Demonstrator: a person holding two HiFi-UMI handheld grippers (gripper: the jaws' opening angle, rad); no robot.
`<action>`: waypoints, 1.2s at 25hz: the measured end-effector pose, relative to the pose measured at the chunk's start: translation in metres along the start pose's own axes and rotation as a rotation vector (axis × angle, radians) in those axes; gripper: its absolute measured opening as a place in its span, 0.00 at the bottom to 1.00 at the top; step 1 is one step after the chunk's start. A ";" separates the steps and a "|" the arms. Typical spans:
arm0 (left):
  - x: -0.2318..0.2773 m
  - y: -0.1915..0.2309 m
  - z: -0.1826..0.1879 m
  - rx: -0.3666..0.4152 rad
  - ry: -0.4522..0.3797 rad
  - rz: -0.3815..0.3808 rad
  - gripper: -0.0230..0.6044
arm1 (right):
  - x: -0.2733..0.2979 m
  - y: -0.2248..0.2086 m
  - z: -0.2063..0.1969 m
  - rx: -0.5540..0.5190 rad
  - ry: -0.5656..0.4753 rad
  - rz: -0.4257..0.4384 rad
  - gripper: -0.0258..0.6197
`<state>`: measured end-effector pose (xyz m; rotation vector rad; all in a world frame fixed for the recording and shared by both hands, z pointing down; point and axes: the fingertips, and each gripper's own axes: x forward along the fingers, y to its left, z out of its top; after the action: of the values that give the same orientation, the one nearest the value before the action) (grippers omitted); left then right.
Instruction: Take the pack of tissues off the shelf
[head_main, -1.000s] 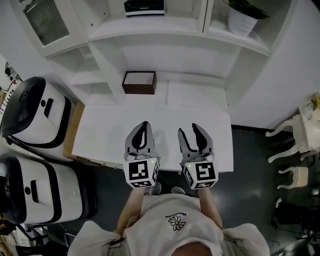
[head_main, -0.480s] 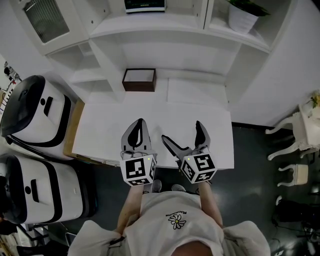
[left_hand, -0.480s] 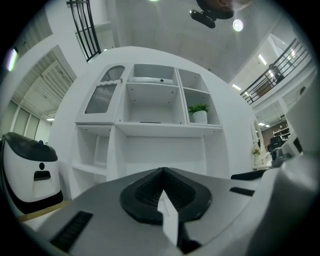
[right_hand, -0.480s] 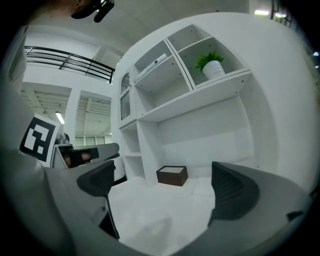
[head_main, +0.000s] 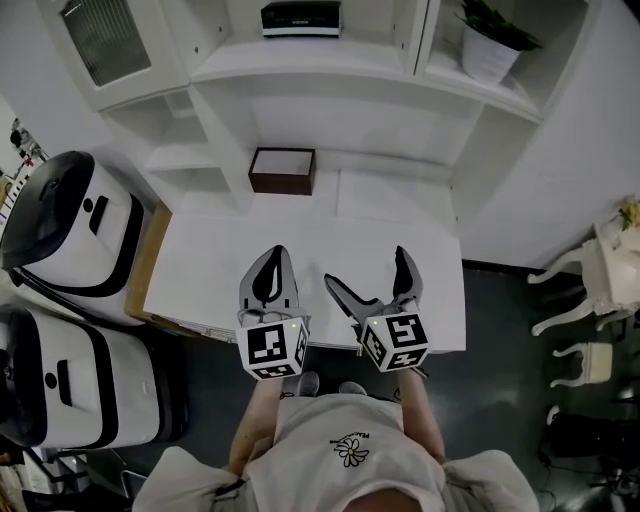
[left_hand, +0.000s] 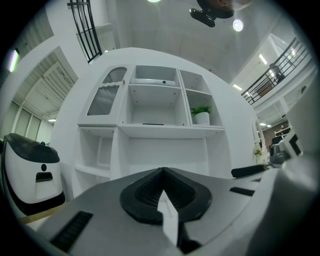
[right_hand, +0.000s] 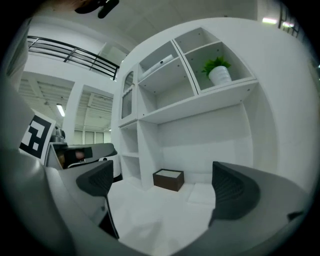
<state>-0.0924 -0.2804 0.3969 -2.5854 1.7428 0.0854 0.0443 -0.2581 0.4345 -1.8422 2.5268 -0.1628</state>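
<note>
Counted by kind: two hand-held grippers, namely the left hand-held gripper (head_main: 274, 252) and the right hand-held gripper (head_main: 365, 266), each with one marker cube. One counter (head_main: 200, 250), bearing one brown box (head_main: 282, 170) and one flat white pad (head_main: 378, 195). One shelf unit (head_main: 330, 110), holding one pack of tissues (head_main: 300, 18) and one potted plant (head_main: 492, 45), and fitted with one ribbed-glass door (head_main: 100, 42). Two white machines with black trim: the farther machine (head_main: 70, 230) and the nearer machine (head_main: 70, 385). White chairs (head_main: 585, 285) at the right edge, too cropped to count.
</note>
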 end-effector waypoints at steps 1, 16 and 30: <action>0.000 0.002 0.002 -0.001 -0.001 0.003 0.04 | 0.003 0.001 0.010 -0.021 -0.016 0.004 0.96; -0.002 0.061 0.015 -0.005 -0.007 0.083 0.04 | 0.110 0.011 0.264 -0.237 -0.298 0.154 0.96; -0.008 0.117 -0.009 -0.053 0.034 0.177 0.04 | 0.286 -0.027 0.332 -0.074 0.035 0.231 0.96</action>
<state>-0.2039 -0.3178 0.4074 -2.4756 2.0045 0.0918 0.0052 -0.5641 0.1221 -1.5643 2.7789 -0.1009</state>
